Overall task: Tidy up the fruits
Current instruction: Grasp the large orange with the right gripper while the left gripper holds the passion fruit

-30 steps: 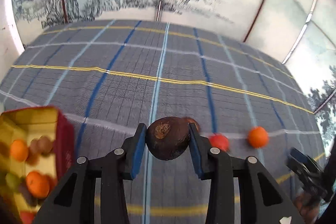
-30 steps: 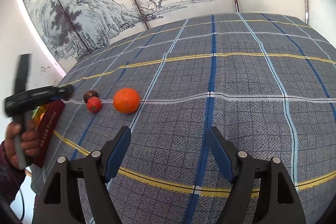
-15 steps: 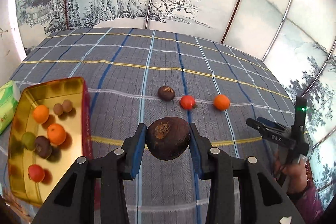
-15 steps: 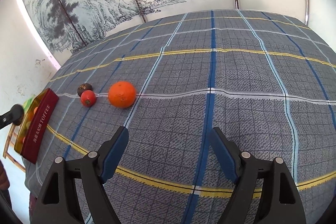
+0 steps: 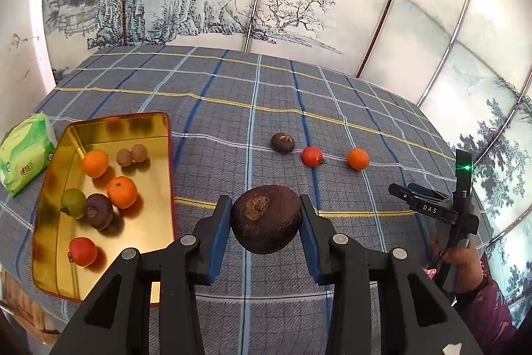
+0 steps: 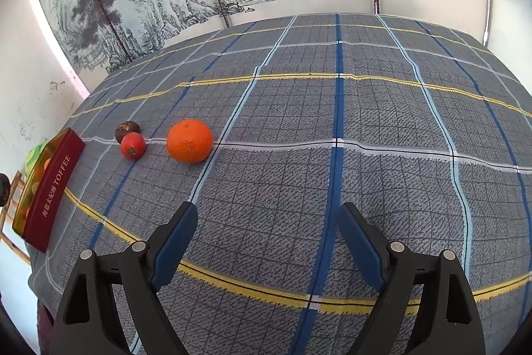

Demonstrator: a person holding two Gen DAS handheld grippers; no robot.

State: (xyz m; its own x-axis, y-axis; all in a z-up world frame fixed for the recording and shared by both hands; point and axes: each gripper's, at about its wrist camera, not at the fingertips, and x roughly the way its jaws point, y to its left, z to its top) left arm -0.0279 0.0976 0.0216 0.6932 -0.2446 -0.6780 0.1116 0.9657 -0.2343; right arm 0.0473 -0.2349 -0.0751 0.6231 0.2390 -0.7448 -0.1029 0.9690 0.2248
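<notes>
The left gripper [image 5: 266, 218] is closed on a dark brown round fruit [image 5: 265, 219], which sits pinched between the two blue-padded jaws, its rough stem scar facing the camera. It hangs above a grey plaid cloth [image 5: 232, 122] with blue, white and yellow lines that covers the tabletop.

To the left on the cloth lies a gold tin tray [image 5: 156, 122] with a red outer wall. Inside it are two oranges [image 5: 122, 192], a red fruit [image 5: 83, 251], a green fruit [image 5: 73, 203], a dark purple-brown fruit [image 5: 98, 210] touching the green one, and two small tan fruits [image 5: 132, 154] side by side. A green packet [image 5: 25, 152] lies just beyond the tray's far left side.

Farther out on the cloth three fruits sit in a row: a small brown fruit [image 5: 282, 142], a red fruit [image 5: 312, 156] and an orange [image 5: 357, 158].

The right gripper [image 6: 267, 238] holds nothing; its jaws stand wide apart above the cloth. From its view the orange [image 6: 189, 140] is nearest, the red fruit [image 6: 133, 146] beside it, and the brown fruit [image 6: 127, 130] just behind the red one. The tray's red side [image 6: 55, 188] reads "TOFFEE".
</notes>
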